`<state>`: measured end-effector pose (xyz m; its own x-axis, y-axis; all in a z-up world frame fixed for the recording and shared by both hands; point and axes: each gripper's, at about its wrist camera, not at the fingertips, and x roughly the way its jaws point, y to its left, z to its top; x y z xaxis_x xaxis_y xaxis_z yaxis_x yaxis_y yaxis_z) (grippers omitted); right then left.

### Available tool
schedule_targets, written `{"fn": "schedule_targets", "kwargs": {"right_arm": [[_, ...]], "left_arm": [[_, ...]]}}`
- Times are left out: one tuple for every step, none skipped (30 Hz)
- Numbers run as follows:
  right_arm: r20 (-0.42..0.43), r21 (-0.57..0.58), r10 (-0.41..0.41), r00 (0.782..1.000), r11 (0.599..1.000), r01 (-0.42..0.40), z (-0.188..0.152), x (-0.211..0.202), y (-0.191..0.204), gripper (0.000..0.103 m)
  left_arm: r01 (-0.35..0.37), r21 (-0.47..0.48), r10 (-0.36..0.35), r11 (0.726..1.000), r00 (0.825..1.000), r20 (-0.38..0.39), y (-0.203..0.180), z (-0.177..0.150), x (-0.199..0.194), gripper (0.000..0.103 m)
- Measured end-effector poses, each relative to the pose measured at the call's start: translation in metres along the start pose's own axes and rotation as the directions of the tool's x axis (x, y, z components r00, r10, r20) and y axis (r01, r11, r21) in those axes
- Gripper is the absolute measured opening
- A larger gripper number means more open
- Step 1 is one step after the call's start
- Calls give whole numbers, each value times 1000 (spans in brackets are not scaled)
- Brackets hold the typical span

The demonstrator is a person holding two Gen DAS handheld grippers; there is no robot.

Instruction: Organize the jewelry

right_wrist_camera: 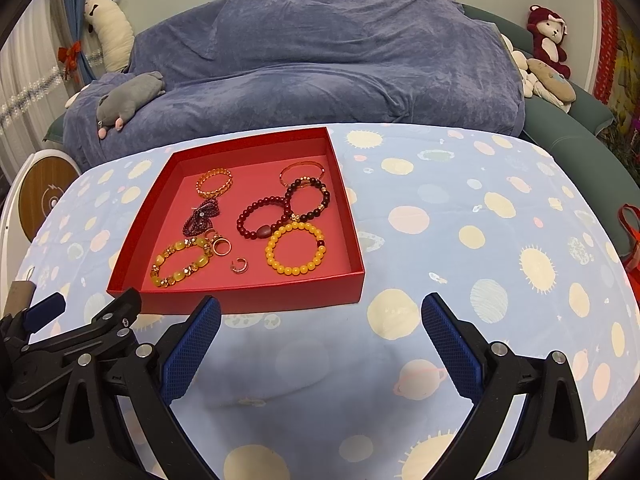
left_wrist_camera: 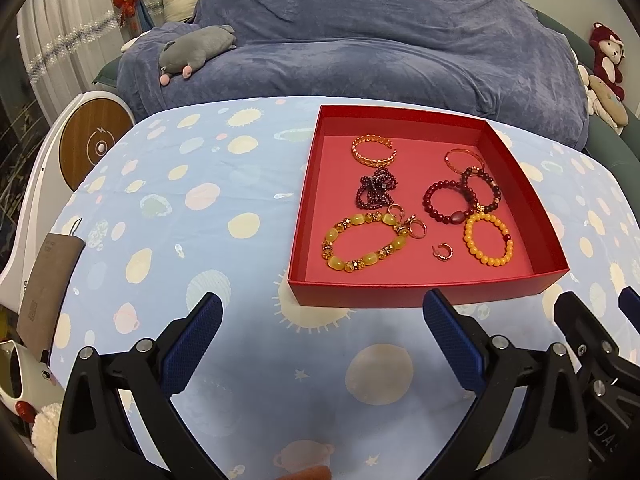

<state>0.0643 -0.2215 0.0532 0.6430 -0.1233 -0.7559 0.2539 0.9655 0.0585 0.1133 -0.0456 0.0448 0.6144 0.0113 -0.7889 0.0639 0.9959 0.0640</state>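
- Several bracelets and rings are lying inside the red tray (left_wrist_camera: pixel 416 292), which is sitting on the patterned tablecloth (left_wrist_camera: pixel 200 200) just ahead of both grippers.
- Both the left gripper (left_wrist_camera: pixel 322 312) and the right gripper (right_wrist_camera: pixel 320 314) are hovering with jaws spread wide, gripping nothing.
- Snagging is looking likely: the dark red bracelet (right_wrist_camera: pixel 264 216) is overlapping its neighbour, so lifting one risks dragging both.
- The yellow chunky bracelet (left_wrist_camera: pixel 362 242) is lying flat, its long axis running roughly left-right.
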Motion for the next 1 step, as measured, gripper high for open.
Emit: {"fn": "schedule_targets", "kwargs": {"right_arm": [[0,-1,-1,1000,1000,1,0,0,1,97]], "left_arm": [[0,0,0,1000,1000,-1,0,0,0,96]]}}
